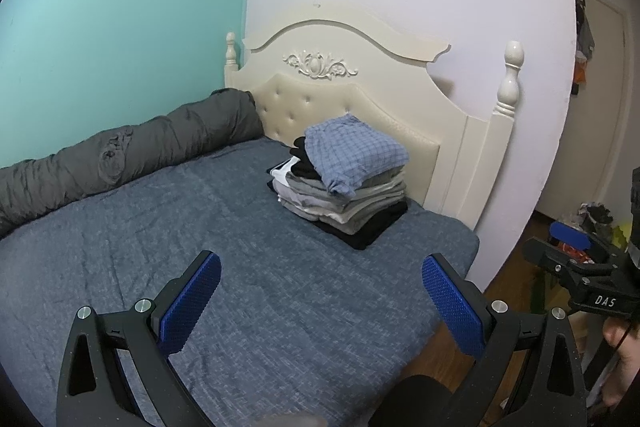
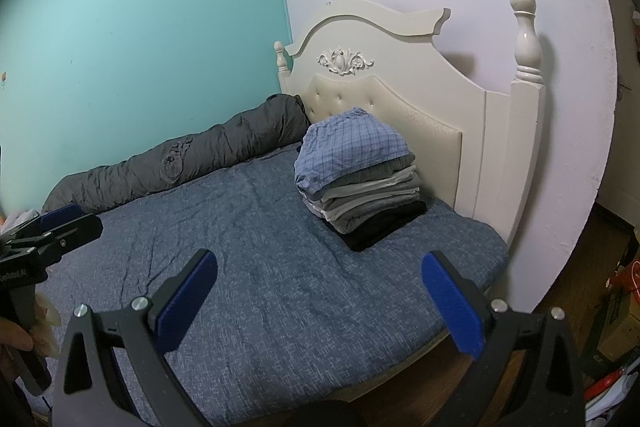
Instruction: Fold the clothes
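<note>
One bed (image 1: 200,227) holds one stack (image 1: 344,203) of folded clothes, topped by one blue checked piece (image 1: 352,151); the layers beneath are too close to count exactly. One grey rolled duvet (image 1: 120,155) lies along the wall. Two grippers show, left (image 1: 320,303) and right (image 2: 320,303), each with two blue pads.

Both wrist views above the bed (image 1: 240,227), facing the headboard (image 1: 360,99), sharing the clothes stack (image 2: 360,179)
</note>
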{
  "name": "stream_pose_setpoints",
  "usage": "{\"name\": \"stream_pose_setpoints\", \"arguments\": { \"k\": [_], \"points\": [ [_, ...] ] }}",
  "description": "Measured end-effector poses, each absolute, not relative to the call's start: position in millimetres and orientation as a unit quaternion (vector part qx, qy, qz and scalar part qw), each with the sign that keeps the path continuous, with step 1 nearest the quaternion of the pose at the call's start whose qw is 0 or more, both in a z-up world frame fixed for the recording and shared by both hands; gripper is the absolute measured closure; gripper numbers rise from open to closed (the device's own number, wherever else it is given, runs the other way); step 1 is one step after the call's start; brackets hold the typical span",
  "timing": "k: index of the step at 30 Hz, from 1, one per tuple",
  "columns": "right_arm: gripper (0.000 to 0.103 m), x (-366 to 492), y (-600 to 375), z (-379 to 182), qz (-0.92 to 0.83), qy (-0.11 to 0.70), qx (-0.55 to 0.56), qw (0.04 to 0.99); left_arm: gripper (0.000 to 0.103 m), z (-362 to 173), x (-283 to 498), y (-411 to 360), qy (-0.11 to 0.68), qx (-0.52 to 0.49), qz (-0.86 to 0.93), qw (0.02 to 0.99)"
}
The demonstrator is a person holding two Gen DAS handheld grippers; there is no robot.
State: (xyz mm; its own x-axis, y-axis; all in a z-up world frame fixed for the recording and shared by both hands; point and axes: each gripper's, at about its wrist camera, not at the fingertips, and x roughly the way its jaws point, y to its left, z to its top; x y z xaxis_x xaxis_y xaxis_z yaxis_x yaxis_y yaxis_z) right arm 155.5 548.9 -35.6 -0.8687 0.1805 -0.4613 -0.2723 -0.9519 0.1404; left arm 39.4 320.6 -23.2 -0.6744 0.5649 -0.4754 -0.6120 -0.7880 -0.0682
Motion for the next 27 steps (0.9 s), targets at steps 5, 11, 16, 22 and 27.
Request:
{"name": "stream_pose_setpoints", "arguments": {
  "k": [5,11,16,22,27],
  "points": [
    [0.0,155.6,548.9,-34.6,0.962,0.101,-0.227,0.118,0.0,-23.1,40.3,320.3,0.051,-0.243,0.913,0.325],
    [0.0,155.9,548.9,-34.2,0.962,0.101,-0.226,0.118,0.0,-24.5,37.8,321.3,0.05,-0.252,0.911,0.323],
    [0.0,154.8,549.0,-34.4,0.961,0.101,-0.227,0.118,0.0,-23.5,37.8,321.9,0.05,-0.249,0.911,0.325],
    [0.0,154.5,549.8,-34.3,0.961,0.102,-0.228,0.119,0.0,-23.1,38.5,321.2,0.05,-0.243,0.913,0.323],
    [0.0,153.4,551.0,-35.6,0.96,0.103,-0.23,0.119,0.001,-22.4,39.3,319.3,0.048,-0.24,0.915,0.322]
  ]
}}
